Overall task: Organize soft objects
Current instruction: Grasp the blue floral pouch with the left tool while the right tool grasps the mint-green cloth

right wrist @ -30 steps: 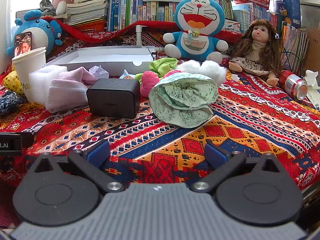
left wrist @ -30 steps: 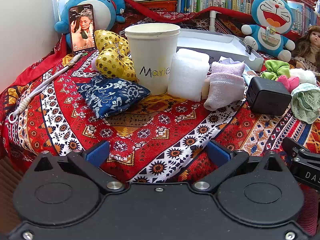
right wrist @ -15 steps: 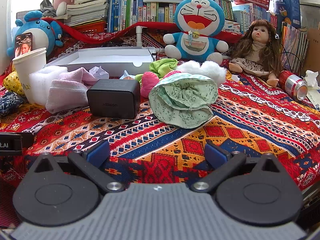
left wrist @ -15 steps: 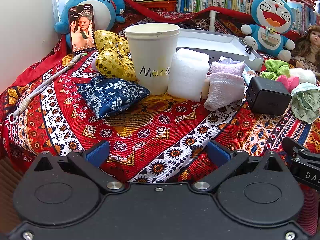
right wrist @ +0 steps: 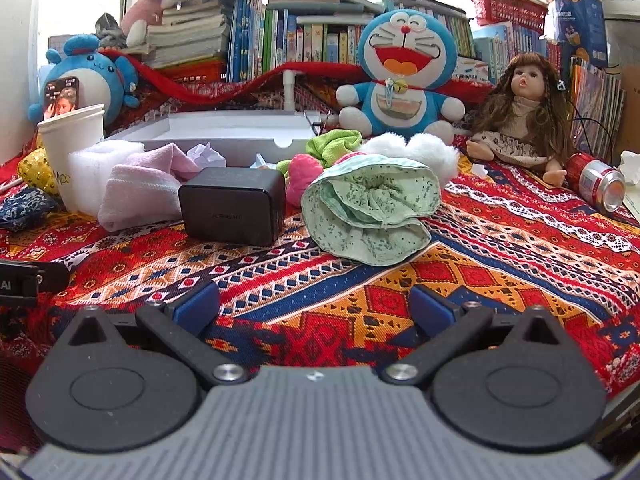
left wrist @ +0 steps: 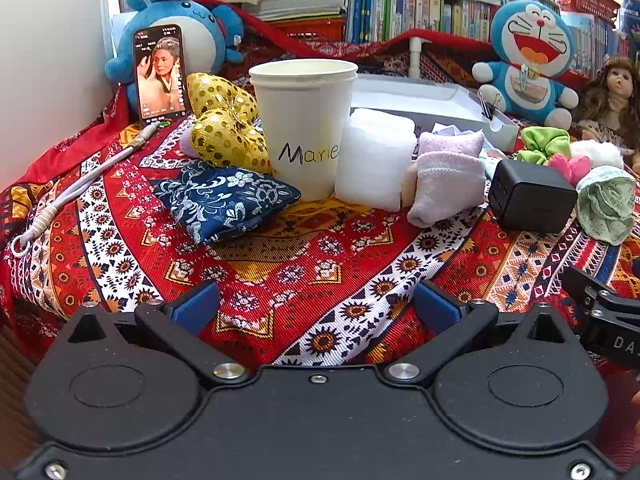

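My left gripper [left wrist: 316,304] is open and empty, low over the patterned cloth. Ahead of it lie a blue floral pouch [left wrist: 224,200], a gold sequin bow [left wrist: 224,128], white foam [left wrist: 376,160] and pink socks [left wrist: 448,176]. My right gripper [right wrist: 314,304] is open and empty. Ahead of it lies a green floral hat [right wrist: 368,208], with a pink soft piece [right wrist: 304,172], a green scrunchie [right wrist: 332,144] and white fluff [right wrist: 416,152] behind it. The pink socks [right wrist: 144,188] lie at its left.
A paper cup [left wrist: 304,120] marked Marie, a black charger block [right wrist: 232,208], an open white box [right wrist: 224,132], a phone [left wrist: 160,72], a red can [right wrist: 596,184], a Doraemon plush [right wrist: 404,80], a doll [right wrist: 520,120] and a blue plush [left wrist: 176,32] stand around. Books line the back.
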`<state>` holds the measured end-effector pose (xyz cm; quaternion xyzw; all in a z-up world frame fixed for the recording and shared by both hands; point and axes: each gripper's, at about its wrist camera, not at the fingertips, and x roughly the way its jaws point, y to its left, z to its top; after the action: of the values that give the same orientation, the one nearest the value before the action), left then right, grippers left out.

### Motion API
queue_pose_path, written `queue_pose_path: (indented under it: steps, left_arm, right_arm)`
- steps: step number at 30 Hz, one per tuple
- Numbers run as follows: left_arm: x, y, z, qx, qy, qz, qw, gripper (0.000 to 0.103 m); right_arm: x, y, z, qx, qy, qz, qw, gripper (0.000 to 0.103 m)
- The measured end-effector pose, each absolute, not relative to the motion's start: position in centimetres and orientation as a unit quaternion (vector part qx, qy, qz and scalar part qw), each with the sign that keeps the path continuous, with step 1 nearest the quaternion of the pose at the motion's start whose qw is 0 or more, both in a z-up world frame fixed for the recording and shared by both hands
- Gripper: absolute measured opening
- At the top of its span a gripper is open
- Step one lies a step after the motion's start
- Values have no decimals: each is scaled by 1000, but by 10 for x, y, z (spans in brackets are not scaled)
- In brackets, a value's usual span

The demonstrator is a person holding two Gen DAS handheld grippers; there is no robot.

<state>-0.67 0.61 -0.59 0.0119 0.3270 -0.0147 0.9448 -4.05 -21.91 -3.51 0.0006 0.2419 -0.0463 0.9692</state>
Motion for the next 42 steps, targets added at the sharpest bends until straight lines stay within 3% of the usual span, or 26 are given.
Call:
queue_pose_path:
  steps: [10, 17, 22, 26, 35, 38, 40, 42]
  left_arm:
    - [-7, 12, 2, 0, 324, -21, 946, 98]
    - [-13, 32, 28, -9, 259, -3, 966, 98]
    - [-5, 58, 39, -32, 243, 22, 969, 92]
    - [2, 77, 36, -44, 252, 46, 966, 81]
    - [34, 100, 20, -117, 290, 23, 949, 81]
    - [47, 102, 7, -141, 314, 22, 939, 79]
    - [48, 100, 3, -142, 302, 20, 942, 52]
    - [46, 98, 3, -139, 306, 12, 942, 36]
  right_arm:
    - [-48, -233, -29, 42, 216, -18, 975, 103]
    - [-50, -243, -8, 27, 170, -37, 984, 103]
    - [-39, -265, 2, 50, 168, -65, 982, 94]
    - [-27, -276, 2, 51, 173, -73, 981, 92]
    - [5, -295, -9, 96, 203, -64, 972, 85]
    - [12, -293, -15, 106, 217, -51, 969, 76]
    - [14, -291, -17, 112, 221, -40, 968, 58]
    - [11, -287, -17, 112, 220, -34, 968, 46]
